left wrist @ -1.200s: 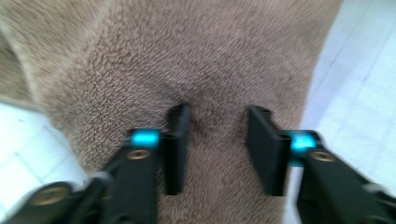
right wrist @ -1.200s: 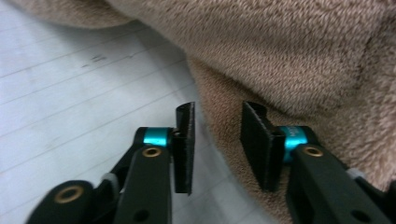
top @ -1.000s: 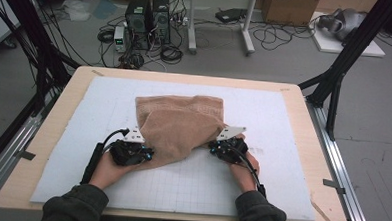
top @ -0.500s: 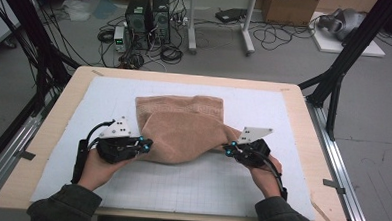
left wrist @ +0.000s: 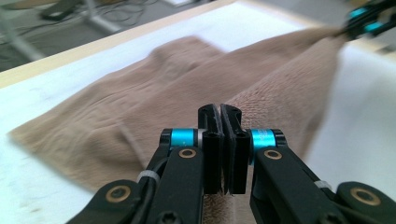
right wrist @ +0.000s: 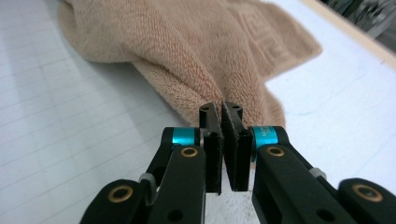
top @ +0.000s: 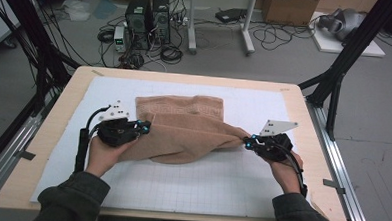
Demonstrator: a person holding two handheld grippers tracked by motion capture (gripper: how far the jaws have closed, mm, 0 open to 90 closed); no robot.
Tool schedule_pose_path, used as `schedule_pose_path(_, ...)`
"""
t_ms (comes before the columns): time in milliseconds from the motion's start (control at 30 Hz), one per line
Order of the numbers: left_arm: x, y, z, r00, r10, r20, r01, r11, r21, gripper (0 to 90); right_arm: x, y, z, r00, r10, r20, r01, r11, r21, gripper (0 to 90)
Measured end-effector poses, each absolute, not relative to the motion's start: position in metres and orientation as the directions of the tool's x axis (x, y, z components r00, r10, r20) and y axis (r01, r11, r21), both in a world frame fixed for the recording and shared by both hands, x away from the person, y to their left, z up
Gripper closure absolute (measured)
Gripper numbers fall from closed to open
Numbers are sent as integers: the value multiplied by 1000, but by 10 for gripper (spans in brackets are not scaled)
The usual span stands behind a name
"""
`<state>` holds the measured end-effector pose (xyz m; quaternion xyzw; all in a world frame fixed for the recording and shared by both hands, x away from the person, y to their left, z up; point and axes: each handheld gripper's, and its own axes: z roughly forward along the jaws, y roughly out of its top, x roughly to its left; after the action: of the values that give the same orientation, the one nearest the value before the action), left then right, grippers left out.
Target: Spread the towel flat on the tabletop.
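A tan towel (top: 183,127) lies partly folded on the white gridded mat (top: 206,181) in the middle of the table. My left gripper (top: 145,128) is shut on the towel's left corner, and my right gripper (top: 248,141) is shut on its right corner. Both corners are lifted and pulled apart, so the near edge stretches between them. In the left gripper view the jaws pinch the towel (left wrist: 261,98), with the right gripper (left wrist: 369,21) far off at the top right. The right gripper view shows the jaws closed on a bunched corner of the towel (right wrist: 205,51).
The wooden table (top: 53,129) has bare margins around the mat. Black frame posts (top: 335,81) stand at both sides. Computers (top: 148,13) and cables lie on the floor beyond the far edge.
Both grippers have moved outward and upward with the towel corners, the left one to the left and the right one to the right. The towel's near edge is now stretched wider.
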<state>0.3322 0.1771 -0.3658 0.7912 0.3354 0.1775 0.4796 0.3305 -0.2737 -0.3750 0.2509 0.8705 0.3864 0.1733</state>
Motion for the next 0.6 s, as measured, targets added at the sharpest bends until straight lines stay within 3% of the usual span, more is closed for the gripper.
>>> schedule_pose_path(100, 347, 174, -384, 687, 727, -4, 400, -374, 837, 871, 341, -265, -392, -818, 569, -83, 342, 597, 726, 871)
schedule_pose_path(233, 360, 173, -407, 683, 729, -44, 479, -402, 780, 862, 346, -257, -409, -823, 565, -55, 363, 599, 713, 843)
schedule_pose_path(333, 356, 175, -401, 676, 736, -31, 462, -391, 796, 769, 341, -254, -407, -829, 557, -46, 358, 592, 722, 739)
schedule_pose_path(400, 351, 179, -393, 681, 732, -36, 446, -375, 813, 689, 335, -255, -400, -827, 560, -54, 335, 567, 753, 730)
schedule_pose_path(600, 331, 184, -383, 714, 700, -11, 409, -404, 818, 603, 319, -238, -395, -859, 505, -86, 266, 582, 768, 709)
